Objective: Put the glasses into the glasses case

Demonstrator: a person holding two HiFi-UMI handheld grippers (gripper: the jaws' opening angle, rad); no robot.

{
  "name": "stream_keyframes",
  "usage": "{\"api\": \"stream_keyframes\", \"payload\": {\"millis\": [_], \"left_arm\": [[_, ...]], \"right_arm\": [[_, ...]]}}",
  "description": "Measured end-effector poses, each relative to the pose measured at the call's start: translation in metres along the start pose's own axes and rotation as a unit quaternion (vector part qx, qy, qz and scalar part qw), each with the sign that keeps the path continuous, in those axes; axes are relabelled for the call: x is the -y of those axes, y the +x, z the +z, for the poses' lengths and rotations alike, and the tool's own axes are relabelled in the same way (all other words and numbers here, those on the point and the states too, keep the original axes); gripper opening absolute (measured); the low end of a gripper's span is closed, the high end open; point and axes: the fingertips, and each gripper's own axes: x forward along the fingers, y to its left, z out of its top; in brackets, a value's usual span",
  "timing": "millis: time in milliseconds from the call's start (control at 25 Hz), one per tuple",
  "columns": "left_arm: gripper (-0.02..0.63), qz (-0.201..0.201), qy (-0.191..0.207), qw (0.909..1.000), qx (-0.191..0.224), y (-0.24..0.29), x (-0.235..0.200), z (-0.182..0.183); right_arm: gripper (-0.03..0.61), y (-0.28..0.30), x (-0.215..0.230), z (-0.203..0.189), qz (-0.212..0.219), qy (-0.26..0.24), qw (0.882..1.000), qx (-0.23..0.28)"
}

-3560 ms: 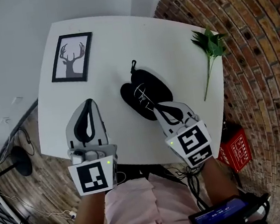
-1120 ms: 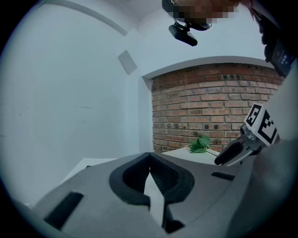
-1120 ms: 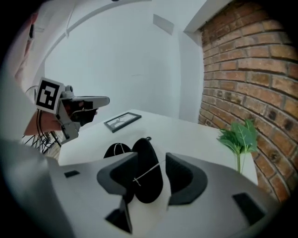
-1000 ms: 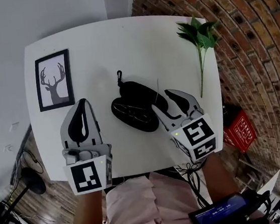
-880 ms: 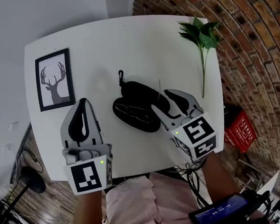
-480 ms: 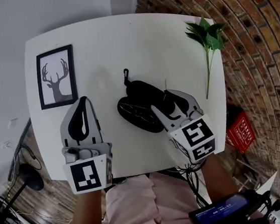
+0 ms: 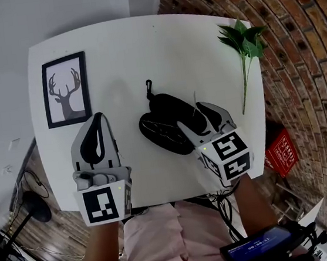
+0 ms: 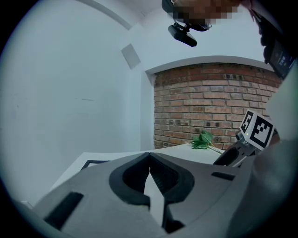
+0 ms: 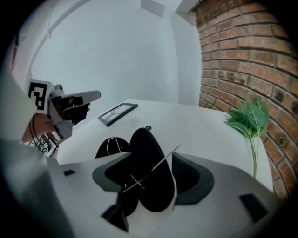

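The glasses (image 7: 163, 134) lie in the open case (image 7: 167, 101), the right gripper (image 7: 190, 115) gapes around its lid, and the left gripper (image 7: 99, 118) sits closed and empty left of it; a seemingly protruding temple (image 9: 158, 163) could get pinched on closing.

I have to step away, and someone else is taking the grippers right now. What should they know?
Left gripper: shut, empty, at the near left of the table, away from the job.
Right gripper: jaws apart at the open glasses case. A thin temple runs between them, unclamped.
Glasses: lying in the case's lower half, with that temple sticking up out of it.
Done: the glasses are mostly in the case.
Left to do: probably tuck the temple in, then close the lid.
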Motion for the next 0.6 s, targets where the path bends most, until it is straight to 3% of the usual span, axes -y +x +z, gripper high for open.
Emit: {"api": "stream_keyframes", "payload": {"millis": [200, 600], "left_arm": [[0.002, -0.005, -0.010, 0.9998, 0.018, -0.001, -0.001, 0.003], [0.002, 0.009, -0.009, 0.9999, -0.003, -0.004, -0.011, -0.004]], "right_arm": [[0.270, 0.002, -0.007, 0.004, 0.012, -0.007, 1.000, 0.007], [0.244, 0.009, -0.007, 0.007, 0.015, -0.017, 1.000, 0.013]]}}
